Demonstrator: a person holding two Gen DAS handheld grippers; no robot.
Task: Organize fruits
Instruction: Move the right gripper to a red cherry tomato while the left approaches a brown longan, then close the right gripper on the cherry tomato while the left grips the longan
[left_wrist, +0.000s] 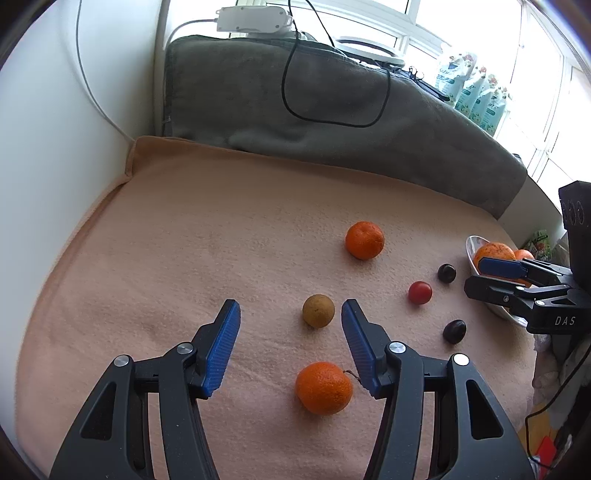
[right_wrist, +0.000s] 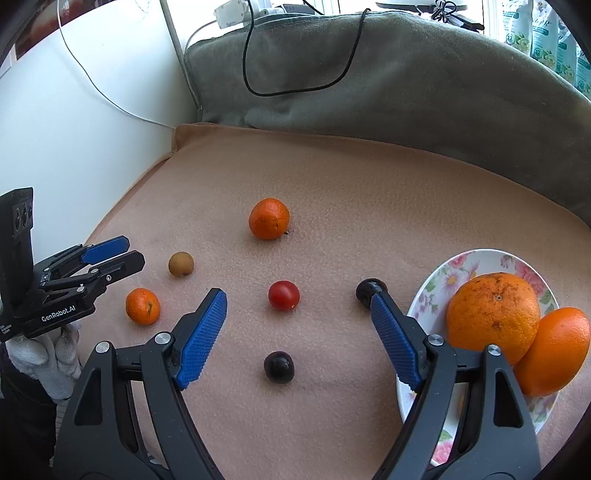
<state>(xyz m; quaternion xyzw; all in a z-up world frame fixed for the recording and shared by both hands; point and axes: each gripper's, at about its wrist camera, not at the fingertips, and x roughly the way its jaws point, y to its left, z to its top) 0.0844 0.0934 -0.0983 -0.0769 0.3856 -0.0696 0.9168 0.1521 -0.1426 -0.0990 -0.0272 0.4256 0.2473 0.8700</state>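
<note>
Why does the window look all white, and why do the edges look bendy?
Left wrist view: the window is overexposed by daylight, and the fisheye lens curves the peach blanket at its edges. Right wrist view: the same curving, dark rounded corners, and only soft shadows under the tomato.

Grey blanket (right_wrist: 388, 85) with black cable (right_wrist: 295, 55) behind peach cloth (right_wrist: 369, 192); white wall (right_wrist: 92, 122).

On my tabletop (right_wrist: 369, 192): plate (right_wrist: 436, 284) at right, two oranges (right_wrist: 493, 317) in it; tomato (right_wrist: 283, 295) centre, mandarin (right_wrist: 269, 218) behind it, plum (right_wrist: 279, 366) before it, another mandarin (right_wrist: 143, 306) left.
</note>
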